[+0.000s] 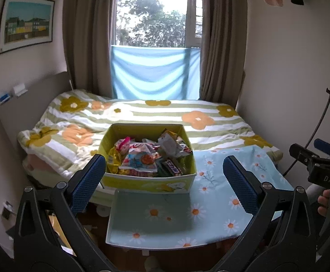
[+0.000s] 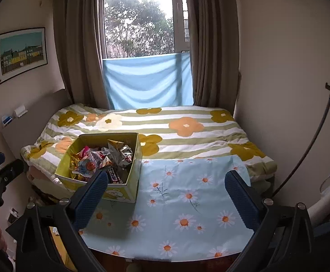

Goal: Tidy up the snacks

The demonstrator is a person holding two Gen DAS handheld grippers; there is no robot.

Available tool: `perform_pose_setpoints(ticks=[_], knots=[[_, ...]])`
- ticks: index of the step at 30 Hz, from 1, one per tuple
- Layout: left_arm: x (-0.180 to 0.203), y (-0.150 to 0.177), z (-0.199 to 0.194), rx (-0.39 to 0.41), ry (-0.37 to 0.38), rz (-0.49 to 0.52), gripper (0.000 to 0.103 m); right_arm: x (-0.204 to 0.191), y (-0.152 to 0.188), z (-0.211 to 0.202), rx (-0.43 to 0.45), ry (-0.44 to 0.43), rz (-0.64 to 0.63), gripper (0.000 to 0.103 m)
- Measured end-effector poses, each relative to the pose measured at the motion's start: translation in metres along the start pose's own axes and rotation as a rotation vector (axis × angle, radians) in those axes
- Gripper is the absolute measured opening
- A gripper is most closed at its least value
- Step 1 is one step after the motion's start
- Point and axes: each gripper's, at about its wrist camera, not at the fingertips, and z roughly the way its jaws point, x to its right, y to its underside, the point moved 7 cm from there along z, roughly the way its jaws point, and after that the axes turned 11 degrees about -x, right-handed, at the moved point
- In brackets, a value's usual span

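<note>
1. Left wrist view: the left gripper (image 1: 162, 182) hung with its jaws spread wide and nothing between the blue pads (image 1: 86, 184). The yellow-green snack box (image 1: 148, 182) sat at 12 o'clock from the gripper, on the near edge of the daisy-print cloth (image 1: 221, 181). Inside lay a heap of snack packets (image 1: 146, 156), with a dark chocolate bar (image 1: 174, 170) at the box's 5 o'clock corner. The flower-striped quilt (image 1: 142, 115) stretched behind. The right gripper (image 1: 319, 165) showed at 3 o'clock; whether it was released or clenched could not be told from here.

2. Right wrist view: the right gripper (image 2: 167, 190) was likewise released, pads apart and empty, above the daisy-print cloth (image 2: 187, 195). The snack box (image 2: 124, 192) stood at 10 o'clock, its near corner just behind the left pad (image 2: 92, 195).
</note>
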Motion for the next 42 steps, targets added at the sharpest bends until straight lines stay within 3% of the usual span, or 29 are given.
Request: perform_pose_setpoints(ticks=[42], knots=[[0.008,-0.004,-0.003,-0.002,0.017,0.002,0.102,-0.01,0.0,-0.009,0.013,0.0,-0.02,0.103]])
